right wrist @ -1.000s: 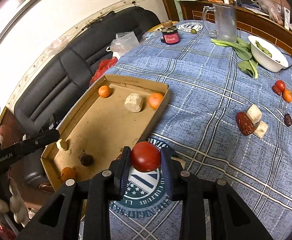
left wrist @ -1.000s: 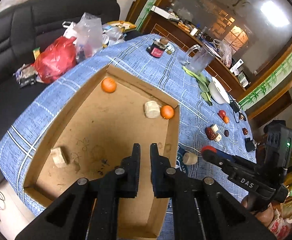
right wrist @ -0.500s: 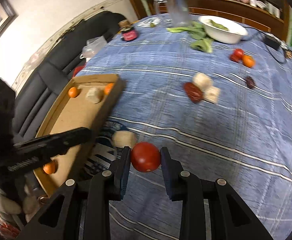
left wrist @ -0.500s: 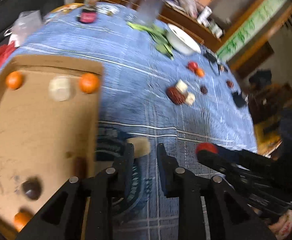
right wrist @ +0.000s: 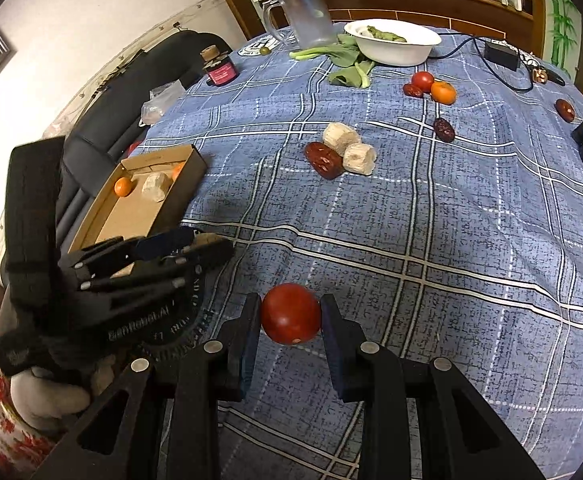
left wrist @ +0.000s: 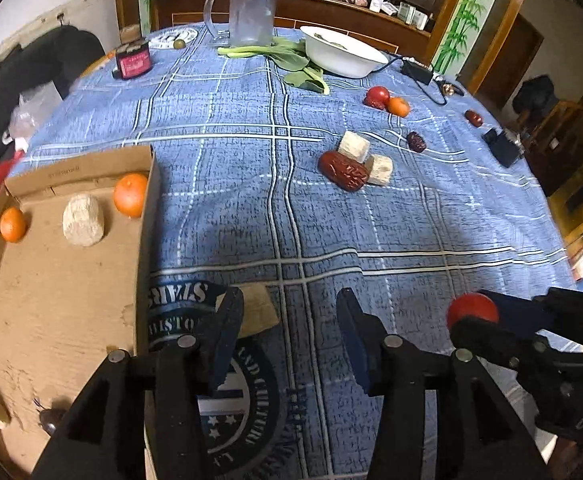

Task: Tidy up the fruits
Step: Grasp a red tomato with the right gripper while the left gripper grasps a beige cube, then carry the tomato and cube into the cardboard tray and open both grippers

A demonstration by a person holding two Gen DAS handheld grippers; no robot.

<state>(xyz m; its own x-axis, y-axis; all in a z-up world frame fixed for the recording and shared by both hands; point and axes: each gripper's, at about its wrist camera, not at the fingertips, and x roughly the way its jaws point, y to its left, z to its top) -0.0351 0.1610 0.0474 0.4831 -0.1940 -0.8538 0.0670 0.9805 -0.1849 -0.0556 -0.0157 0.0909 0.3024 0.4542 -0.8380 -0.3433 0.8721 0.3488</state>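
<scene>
My right tool (right wrist: pixel 290 316) is clamped on a red tomato (right wrist: pixel 290 313) above the counter's near edge; my left tool (left wrist: pixel 289 320) stands wide apart, empty, a pale chunk (left wrist: pixel 256 311) beside one finger. Cardboard tray (left wrist: pixel 144 216) at left edge holds two oranges

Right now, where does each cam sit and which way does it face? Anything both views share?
Left wrist: on the left gripper, facing across the table toward the white bowl; own open fingers show, cardboard tray at left.
Right wrist: on the right gripper, facing the same way; own fingers clamp a red tomato, left gripper at left.
Shared: tray, bowl, tomato, glass pitcher.
</scene>
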